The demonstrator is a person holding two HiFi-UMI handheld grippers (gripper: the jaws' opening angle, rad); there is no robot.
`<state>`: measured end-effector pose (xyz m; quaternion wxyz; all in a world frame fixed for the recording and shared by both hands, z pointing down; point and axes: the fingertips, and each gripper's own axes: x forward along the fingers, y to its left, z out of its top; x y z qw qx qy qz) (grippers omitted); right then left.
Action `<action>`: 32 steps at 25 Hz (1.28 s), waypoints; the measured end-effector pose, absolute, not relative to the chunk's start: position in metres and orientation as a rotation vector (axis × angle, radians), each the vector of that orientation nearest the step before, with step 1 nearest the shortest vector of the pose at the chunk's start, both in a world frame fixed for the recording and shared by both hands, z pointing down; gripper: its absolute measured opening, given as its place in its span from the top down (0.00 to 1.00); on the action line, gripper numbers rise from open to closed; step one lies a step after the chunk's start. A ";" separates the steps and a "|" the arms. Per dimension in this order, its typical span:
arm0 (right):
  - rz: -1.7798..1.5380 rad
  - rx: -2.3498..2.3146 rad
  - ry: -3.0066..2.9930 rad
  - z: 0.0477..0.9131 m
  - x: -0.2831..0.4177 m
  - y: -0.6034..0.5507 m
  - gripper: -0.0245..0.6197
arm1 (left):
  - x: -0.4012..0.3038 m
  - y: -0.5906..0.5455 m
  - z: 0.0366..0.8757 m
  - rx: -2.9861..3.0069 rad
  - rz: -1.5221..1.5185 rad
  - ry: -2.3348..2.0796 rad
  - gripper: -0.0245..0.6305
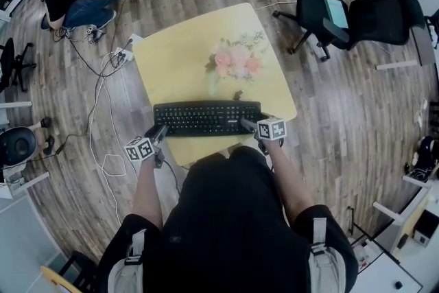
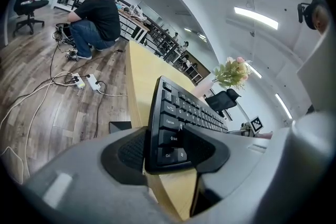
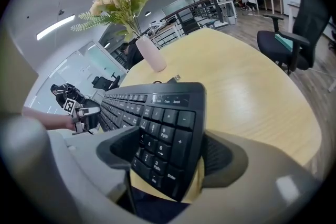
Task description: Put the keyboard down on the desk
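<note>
The black keyboard (image 1: pixel 207 118) lay flat on the yellow tabletop (image 1: pixel 185 58). We saw the left hand-held gripper (image 1: pixel 159 134) and the right hand-held gripper (image 1: pixel 248 125) spread wide around its ends, not pressing it.

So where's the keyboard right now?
In the head view, the keyboard lies along the near edge of the yellow desk, just in front of the flowers.

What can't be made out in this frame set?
- Head view: the legends on the keyboard keys are too small to read.
- Head view: the desk's near edge is hidden by the person's torso.
- Head view: the vase is covered by its flowers.
- Left gripper view: the keyboard's far end is hidden behind the left gripper.
</note>
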<state>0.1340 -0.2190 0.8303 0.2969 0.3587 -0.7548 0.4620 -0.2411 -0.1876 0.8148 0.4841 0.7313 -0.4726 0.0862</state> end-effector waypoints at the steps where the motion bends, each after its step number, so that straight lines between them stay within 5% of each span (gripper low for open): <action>1: 1.222 0.954 -2.004 0.830 0.134 -0.219 0.41 | -0.241 -0.187 0.815 1.781 0.218 -1.159 0.67; 32: 0.981 1.165 -2.070 0.803 0.153 -0.230 0.37 | -0.247 -0.195 0.803 1.806 0.337 -1.310 0.63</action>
